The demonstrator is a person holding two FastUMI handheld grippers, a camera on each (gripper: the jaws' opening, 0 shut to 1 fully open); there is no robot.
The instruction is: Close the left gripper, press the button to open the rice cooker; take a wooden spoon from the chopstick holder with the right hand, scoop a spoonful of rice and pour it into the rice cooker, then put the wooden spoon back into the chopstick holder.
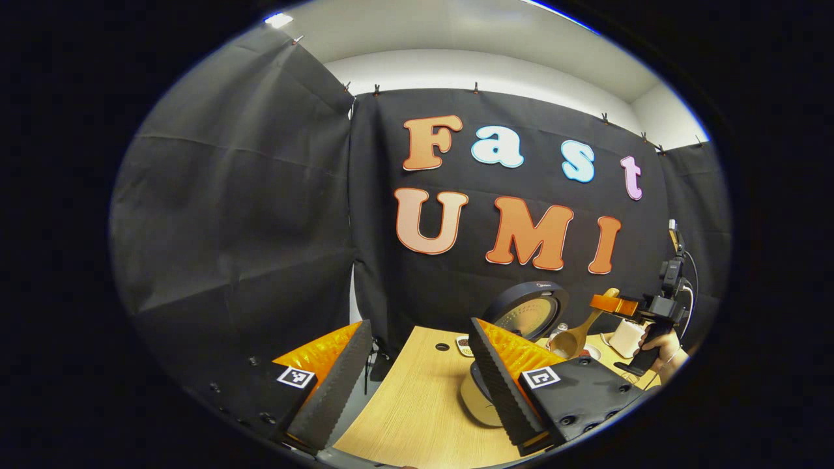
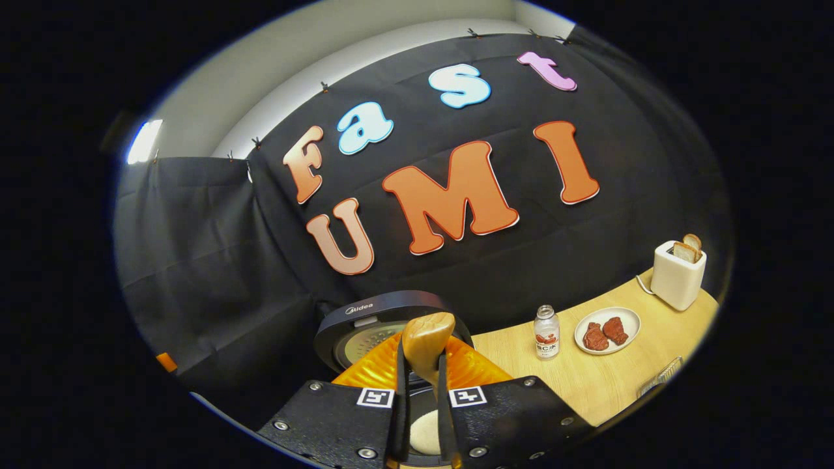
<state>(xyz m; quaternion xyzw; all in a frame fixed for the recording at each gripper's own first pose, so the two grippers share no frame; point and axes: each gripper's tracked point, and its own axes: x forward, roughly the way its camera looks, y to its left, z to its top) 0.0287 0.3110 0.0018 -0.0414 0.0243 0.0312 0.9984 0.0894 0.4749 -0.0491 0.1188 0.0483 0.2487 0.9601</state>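
Left gripper view first. Saw the left gripper [image 1: 417, 384] low and near, its two fingers spread wide apart and holding nothing. Looked down between them onto the wooden table [image 1: 417, 417]. Spotted the rice cooker [image 1: 528, 312] farther off on the table, just past the right finger, with its round lid standing up and open. Found the wooden spoon [image 1: 580, 335] to the right of the lid, its bowl tipped down by the cooker (rice in it too small to be sure of). Noticed the right gripper [image 1: 612, 304] far on the right, pinching the spoon's handle, with a hand [image 1: 664, 348] gripping it from below. Caught a white toaster [image 1: 627, 337] just behind.

Then the right gripper view. Saw the right gripper [image 2: 421, 384] nearly closed, both fingers pressed on the spoon's handle, the handle end poking up between them. Glimpsed white rice [image 2: 427, 433] low down between the fingers. Saw the cooker's open lid right behind the spoon. Found, off to the right on the table, a small bottle [image 2: 546, 332], a plate [image 2: 625, 314] with two red-brown pieces, and the toaster with bread sticking out.
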